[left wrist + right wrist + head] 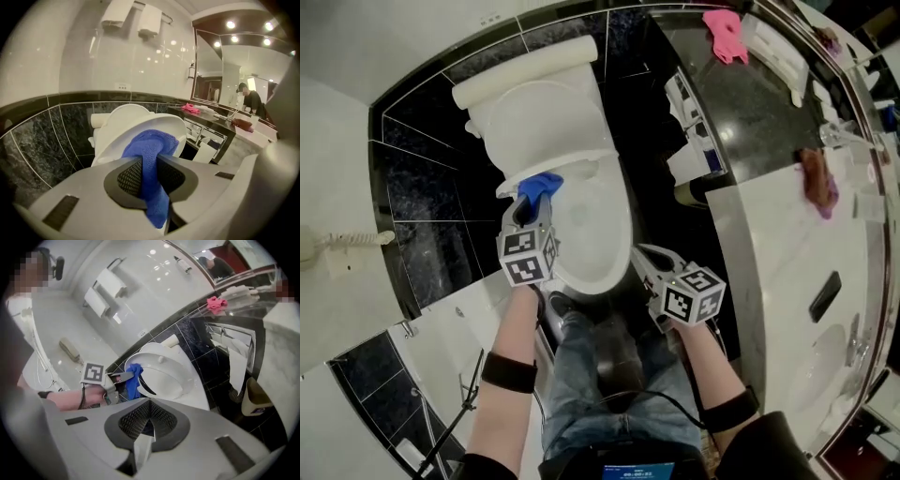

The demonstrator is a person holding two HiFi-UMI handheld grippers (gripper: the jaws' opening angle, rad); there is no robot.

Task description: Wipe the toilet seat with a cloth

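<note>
The white toilet (546, 112) stands against a black tiled wall, its seat (617, 211) in the middle of the head view. My left gripper (534, 201) is shut on a blue cloth (546, 182), which presses on the seat's left rear edge. In the left gripper view the cloth (151, 145) hangs pinched between the pads (130, 177) and lies against the white seat (161, 123). My right gripper (639, 255) hovers by the bowl's front right, shut, nothing between its jaws (149, 422). It looks at the seat (166, 378) and the cloth (135, 378).
A dark counter (769, 112) at the right carries a pink cloth (724, 34); a reddish cloth (818, 180) lies on the white counter. A bin (257, 399) stands by the toilet's right. The person's jeans (600, 375) are in front of the bowl. A wall phone (337, 249) hangs left.
</note>
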